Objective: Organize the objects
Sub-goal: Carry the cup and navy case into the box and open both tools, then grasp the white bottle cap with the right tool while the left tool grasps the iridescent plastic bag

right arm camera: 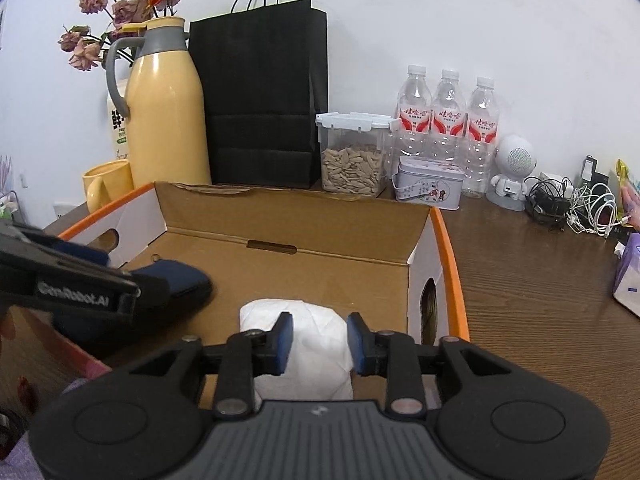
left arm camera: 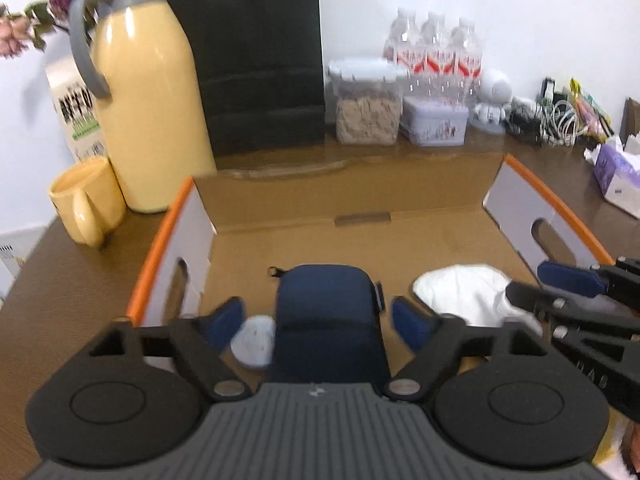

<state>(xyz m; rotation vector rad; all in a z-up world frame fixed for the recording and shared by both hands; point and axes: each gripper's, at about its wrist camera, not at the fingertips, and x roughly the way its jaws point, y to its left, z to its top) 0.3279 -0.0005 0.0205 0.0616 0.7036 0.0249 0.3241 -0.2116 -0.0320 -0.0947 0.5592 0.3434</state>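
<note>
Cardboard box (right arm camera: pixel 280 216) stands open on the desk (right arm camera: pixel 540 280). Inside lie a navy pouch (left arm camera: pixel 328 316) and a white packet (right arm camera: pixel 308 344). Left gripper (left arm camera: pixel 320 316): fingers wide, clear of the pouch. Right gripper (right arm camera: pixel 319 342): fingers narrow, flanking the packet; contact cannot be told.

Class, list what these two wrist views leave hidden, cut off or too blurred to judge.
- Navy pouch: near end hidden by the left gripper body, left wrist view.
- White bundle: its contents are not visible; near part covered by the right gripper, right wrist view.
- Small pale object: blurred, unidentifiable, left wrist view.
- Tissue pack: cut by the right wrist view's edge.
</note>
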